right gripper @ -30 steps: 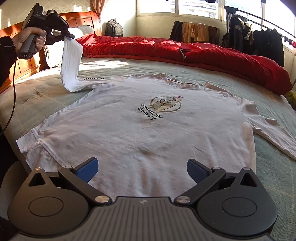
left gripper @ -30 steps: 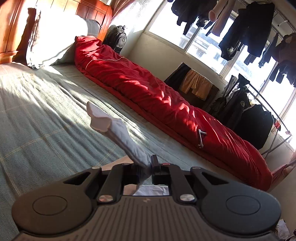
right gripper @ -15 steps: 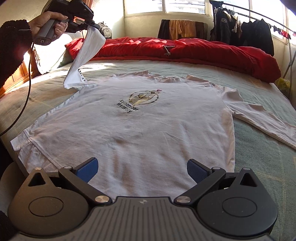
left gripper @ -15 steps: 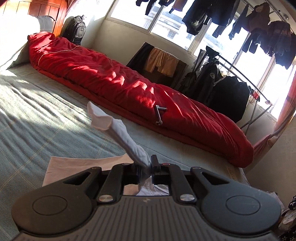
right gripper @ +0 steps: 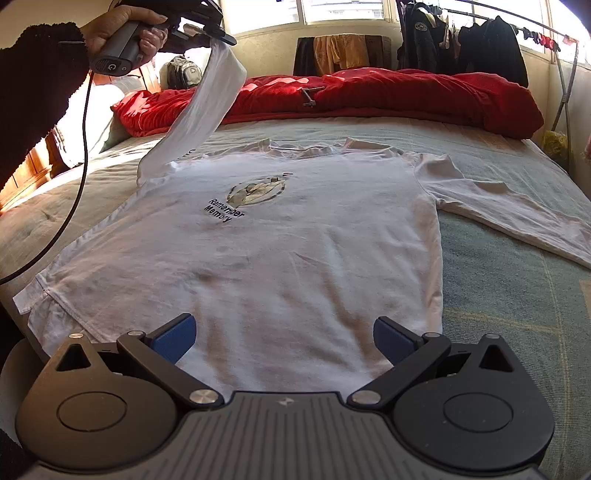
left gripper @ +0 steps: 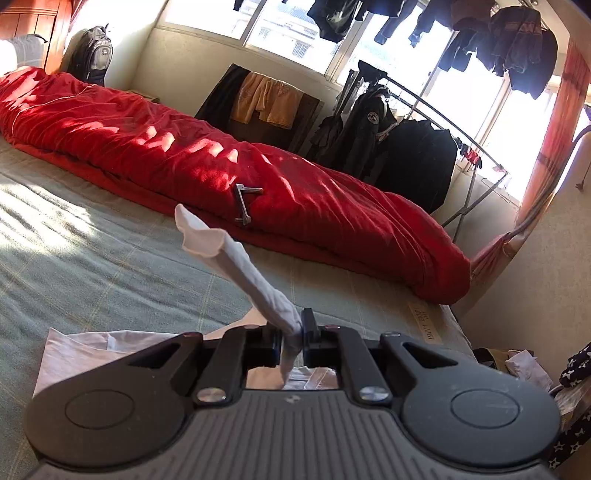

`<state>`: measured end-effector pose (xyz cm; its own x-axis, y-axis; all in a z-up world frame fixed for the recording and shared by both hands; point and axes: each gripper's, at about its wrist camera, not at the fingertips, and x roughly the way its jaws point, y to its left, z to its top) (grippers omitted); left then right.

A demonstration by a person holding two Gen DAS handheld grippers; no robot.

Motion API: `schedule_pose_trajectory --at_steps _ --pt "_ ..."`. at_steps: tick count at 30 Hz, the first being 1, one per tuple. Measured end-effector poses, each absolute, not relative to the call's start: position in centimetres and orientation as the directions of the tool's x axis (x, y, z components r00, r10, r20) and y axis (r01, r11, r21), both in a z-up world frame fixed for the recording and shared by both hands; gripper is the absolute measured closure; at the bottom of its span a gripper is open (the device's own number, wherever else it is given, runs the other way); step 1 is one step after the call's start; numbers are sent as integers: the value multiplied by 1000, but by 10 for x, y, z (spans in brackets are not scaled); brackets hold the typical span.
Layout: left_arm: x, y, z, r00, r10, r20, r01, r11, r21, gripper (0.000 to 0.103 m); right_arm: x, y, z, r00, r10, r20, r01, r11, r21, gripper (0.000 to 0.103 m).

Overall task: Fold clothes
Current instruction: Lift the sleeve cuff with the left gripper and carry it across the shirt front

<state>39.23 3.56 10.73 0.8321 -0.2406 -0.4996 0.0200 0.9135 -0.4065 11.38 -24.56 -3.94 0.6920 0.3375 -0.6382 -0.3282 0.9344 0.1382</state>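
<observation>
Currently, the white long-sleeved shirt (right gripper: 295,251) lies face up and flat on the bed (right gripper: 517,295), printed chest motif (right gripper: 255,190) uppermost, with one sleeve (right gripper: 517,214) spread out flat on the cover toward the right of the right wrist view. The left tool (left gripper: 293,328), gripped by a hand (right gripper: 122,29) in a dark cuff, is clamped on the end of the other sleeve (right gripper: 207,107) and holds it raised above the shoulder, the fabric hanging in a slanted band. The right tool (right gripper: 284,338) hovers over the hem with its jaws spread wide and nothing between them; a red duvet (left gripper: 229,177) lies along the far edge of the bed.
</observation>
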Motion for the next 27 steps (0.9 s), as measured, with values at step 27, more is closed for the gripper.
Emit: schedule_pose_trajectory --at_steps 27 --pt "407 -131 0 711 -261 -654 222 964 -144 95 118 -265 -53 669 316 -672 -275 946 172 0"
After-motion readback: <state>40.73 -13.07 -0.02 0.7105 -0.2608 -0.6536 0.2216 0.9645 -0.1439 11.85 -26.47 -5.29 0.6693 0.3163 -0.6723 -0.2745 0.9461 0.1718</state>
